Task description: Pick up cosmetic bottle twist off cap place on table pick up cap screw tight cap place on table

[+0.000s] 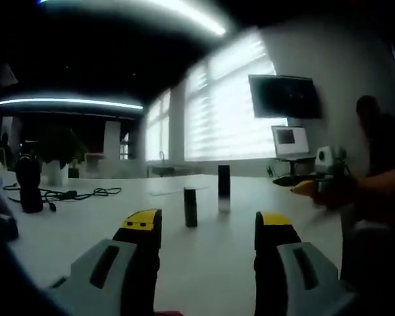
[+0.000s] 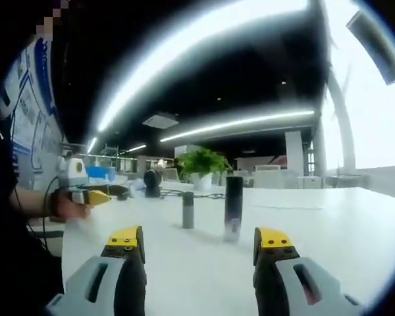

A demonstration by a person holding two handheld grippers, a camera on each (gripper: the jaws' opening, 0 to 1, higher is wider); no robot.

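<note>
A tall cosmetic bottle (image 1: 224, 187) with a dark upper part and a pale base stands upright on the white table (image 1: 118, 217). A shorter dark cylinder (image 1: 191, 207) stands just beside it, apart from it. My left gripper (image 1: 207, 227) is open and empty, low over the table, well short of both. In the right gripper view the bottle (image 2: 234, 207) and the short cylinder (image 2: 188, 210) stand ahead of my right gripper (image 2: 199, 240), which is open and empty. Each gripper shows in the other's view: the right gripper (image 1: 313, 185) and the left gripper (image 2: 85, 194), each in a person's hand.
Black cables (image 1: 72, 194), a black device (image 1: 29, 184) and a potted plant (image 1: 56, 172) sit at the table's far side. A laptop (image 1: 289, 141) and a wall screen (image 1: 281, 97) are behind. A person's arm (image 1: 382, 191) is at the right.
</note>
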